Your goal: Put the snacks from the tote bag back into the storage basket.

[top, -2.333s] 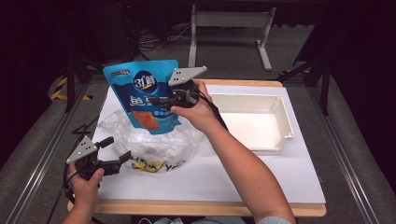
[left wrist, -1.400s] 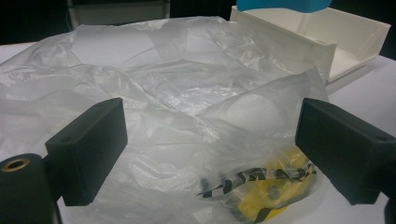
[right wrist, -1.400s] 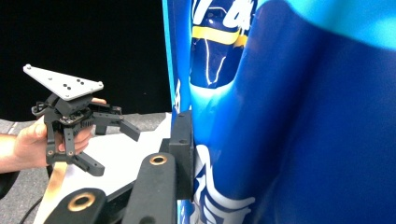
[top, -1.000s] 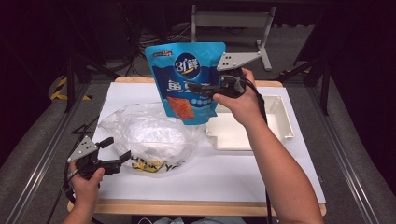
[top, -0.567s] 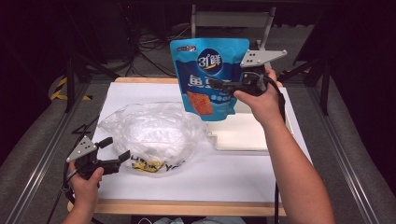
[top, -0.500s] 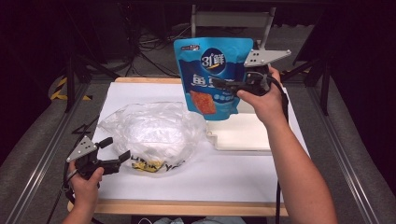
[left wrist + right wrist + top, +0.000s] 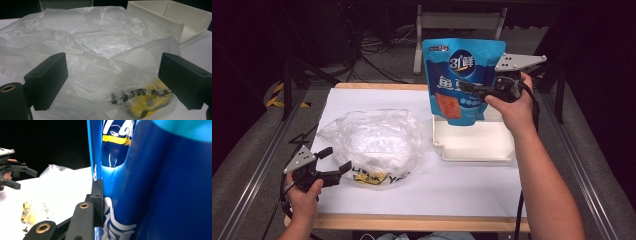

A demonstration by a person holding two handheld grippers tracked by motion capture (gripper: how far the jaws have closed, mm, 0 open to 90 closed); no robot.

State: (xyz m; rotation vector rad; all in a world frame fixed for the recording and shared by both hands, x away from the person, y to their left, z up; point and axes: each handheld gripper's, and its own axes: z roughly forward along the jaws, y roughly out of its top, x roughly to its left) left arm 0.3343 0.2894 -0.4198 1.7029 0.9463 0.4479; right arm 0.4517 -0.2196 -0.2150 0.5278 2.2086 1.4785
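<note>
Where the black jaws of the right gripper [image 7: 469, 90] meet, pinched flat on the right-hand edge of a tall glossy blue foil snack pouch with white lettering and an orange picture panel [image 7: 462, 80], held upright and clear of the table; in the right gripper view, one black pad pressed hard against the pouch's blue side, with the pouch rising past the top of the frame. Just under those fingertips and the pouch's bottom edge, a shallow rectangular white plastic tray [image 7: 477, 150], resting on the white paper sheet covering the wooden-edged table [image 7: 452, 190]. Behind the fingertips, the grey three-cornered plate on top of the gripper and the hand wrapped round its body. Far across from there, at the near left corner of the table, the left gripper [image 7: 336, 161], low over the sheet, jaws spread wide and pinching nothing. Between and beyond those two black fingers [image 7: 48, 80], in the left gripper view, a crumpled clear plastic bag with yellow and black print at its bottom [image 7: 100, 62], its folds lying just ahead of the pads without being squeezed; whether it brushes them cannot be told. Farther out past the bag, the white tray's near corner.
</note>
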